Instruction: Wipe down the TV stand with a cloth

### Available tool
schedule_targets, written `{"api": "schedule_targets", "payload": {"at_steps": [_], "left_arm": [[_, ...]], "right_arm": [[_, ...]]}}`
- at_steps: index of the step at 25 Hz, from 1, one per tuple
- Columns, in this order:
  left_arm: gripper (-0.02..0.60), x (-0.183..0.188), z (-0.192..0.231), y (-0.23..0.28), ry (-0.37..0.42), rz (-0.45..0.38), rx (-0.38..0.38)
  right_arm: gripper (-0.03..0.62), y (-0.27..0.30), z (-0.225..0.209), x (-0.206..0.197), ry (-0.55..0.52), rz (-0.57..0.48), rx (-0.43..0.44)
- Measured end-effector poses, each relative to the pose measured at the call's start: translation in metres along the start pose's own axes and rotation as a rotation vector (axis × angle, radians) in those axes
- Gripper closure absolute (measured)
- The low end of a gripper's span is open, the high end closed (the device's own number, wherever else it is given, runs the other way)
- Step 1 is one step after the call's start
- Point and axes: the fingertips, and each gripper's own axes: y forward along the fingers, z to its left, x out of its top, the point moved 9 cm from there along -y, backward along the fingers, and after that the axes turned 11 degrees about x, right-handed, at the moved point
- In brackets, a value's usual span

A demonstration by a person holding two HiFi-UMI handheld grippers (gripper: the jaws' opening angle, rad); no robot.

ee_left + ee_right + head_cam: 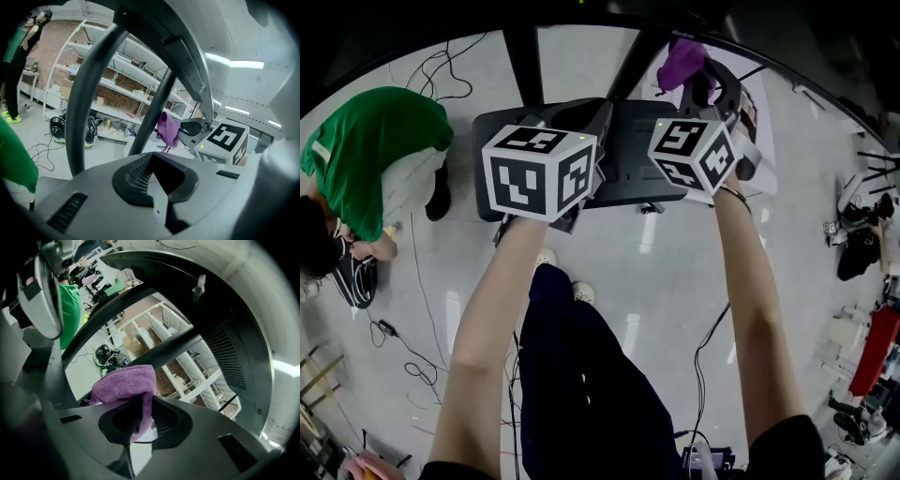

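Note:
The TV stand's dark base (628,155) lies on the pale floor below me, its two black posts (525,56) rising toward the camera. My right gripper (140,420) is shut on a purple cloth (126,385), which bunches up above the pads. In the head view that cloth (682,61) hangs over the base's far right corner. My left gripper (157,180) is shut with nothing in it, close to the posts (86,98), under the curved grey back of the screen (183,51). Marker cubes (539,173) hide both pairs of jaws from above.
A person in a green top (380,155) crouches at the left by loose cables (408,352). White shelving (117,82) stands against a brick wall, with helmets (58,129) on the floor before it. My own legs (581,375) are just short of the base. Chairs and gear (862,244) sit at right.

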Motion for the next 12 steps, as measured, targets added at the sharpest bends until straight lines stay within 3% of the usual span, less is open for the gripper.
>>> {"api": "schedule_targets", "payload": {"at_steps": [5,9,12], "left_arm": [[0.575,0.010,0.003,0.007,0.009,-0.008,-0.006],[0.575,0.003,0.010,0.011,-0.008,0.006,0.003],[0.575,-0.002,0.013,0.012,-0.018,0.016,0.003]], "right_arm": [[0.525,0.010,-0.019,0.014,0.107,-0.030,-0.103],[0.525,0.018,-0.022,0.030,0.165,-0.049,-0.121],[0.525,0.023,-0.020,0.037,0.152,-0.051,-0.125]]}}
